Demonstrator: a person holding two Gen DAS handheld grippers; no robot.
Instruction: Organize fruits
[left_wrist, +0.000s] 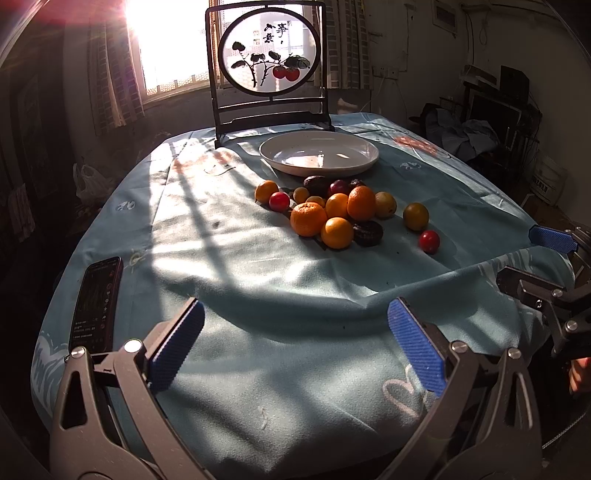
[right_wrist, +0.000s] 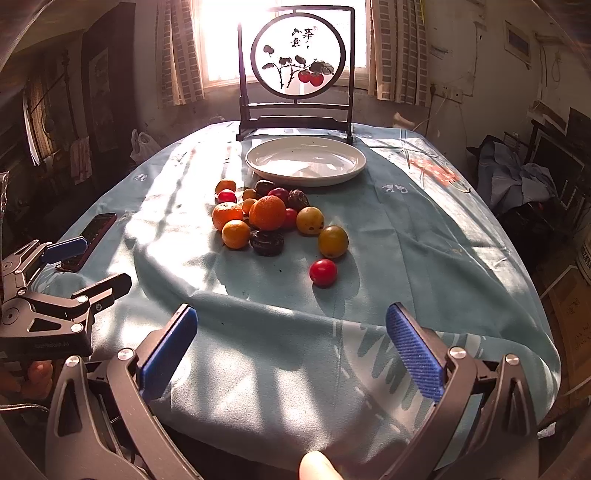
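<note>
A pile of mixed fruits lies on the blue tablecloth in front of an empty white plate (left_wrist: 319, 153) (right_wrist: 306, 160). It holds a large orange (left_wrist: 308, 218) (right_wrist: 268, 212), smaller oranges, yellow fruits, dark wrinkled fruits and small red ones. One red fruit (left_wrist: 429, 241) (right_wrist: 323, 272) and one yellow fruit (left_wrist: 416, 216) (right_wrist: 333, 241) lie apart at the pile's right. My left gripper (left_wrist: 295, 343) is open and empty over the near table edge. My right gripper (right_wrist: 291, 347) is open and empty, nearest the loose red fruit.
A framed round painting on a dark stand (left_wrist: 267, 66) (right_wrist: 297, 72) rises behind the plate. A phone (left_wrist: 96, 304) (right_wrist: 90, 236) lies at the table's near left. The tablecloth (left_wrist: 258, 280) is wrinkled. Clutter stands by the right wall.
</note>
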